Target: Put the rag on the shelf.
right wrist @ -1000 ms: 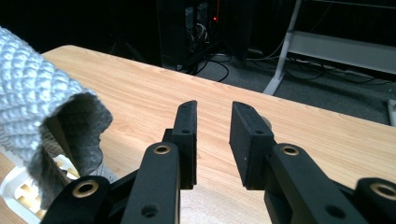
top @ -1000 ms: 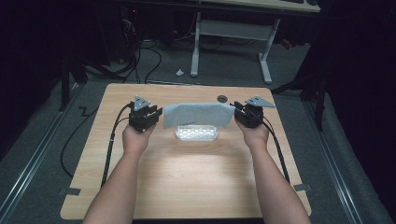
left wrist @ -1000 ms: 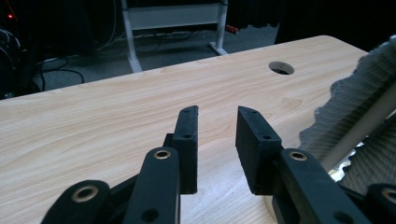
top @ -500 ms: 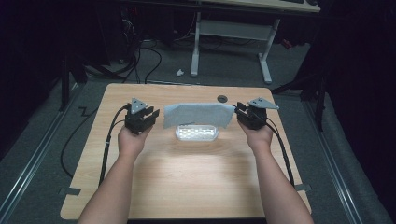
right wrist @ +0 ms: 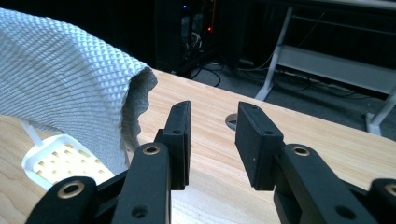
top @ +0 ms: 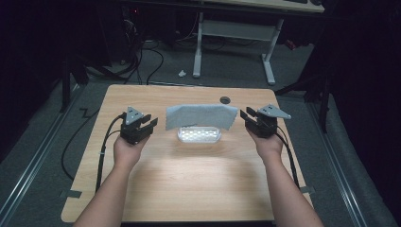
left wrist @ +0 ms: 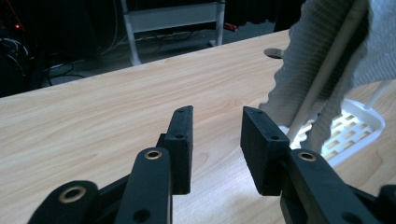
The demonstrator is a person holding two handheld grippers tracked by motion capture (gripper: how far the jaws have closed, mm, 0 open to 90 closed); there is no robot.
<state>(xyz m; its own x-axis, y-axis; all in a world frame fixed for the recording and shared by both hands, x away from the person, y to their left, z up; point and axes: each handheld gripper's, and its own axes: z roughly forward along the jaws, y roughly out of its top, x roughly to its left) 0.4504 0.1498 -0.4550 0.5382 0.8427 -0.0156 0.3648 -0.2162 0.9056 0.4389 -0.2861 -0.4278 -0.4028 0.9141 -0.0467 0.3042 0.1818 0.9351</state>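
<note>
A grey waffle-weave cloth (top: 201, 116) hangs draped over a thin white rail standing on a white slotted base (top: 199, 135) at the table's middle. My left gripper (top: 150, 122) is off the cloth's left end, apart from it, open. My right gripper (top: 245, 115) stands clear of the cloth's right end, also open. Both pairs of jaws have just been opening, with nothing between them. In the left gripper view the gripper (left wrist: 217, 116) has the cloth (left wrist: 317, 60) and base (left wrist: 359, 121) at its right. In the right gripper view the gripper (right wrist: 214, 109) has the cloth (right wrist: 60, 70) at its left.
The wooden table (top: 189, 184) has a round cable hole (top: 225, 100) behind the cloth. Cables trail from both grippers over the table's sides. A white desk frame (top: 231, 33) stands on the floor beyond the far edge.
Both hands have moved outward, away from the ends of the cloth, and both pairs of jaws stand wider. The cloth stays draped on its rail.
</note>
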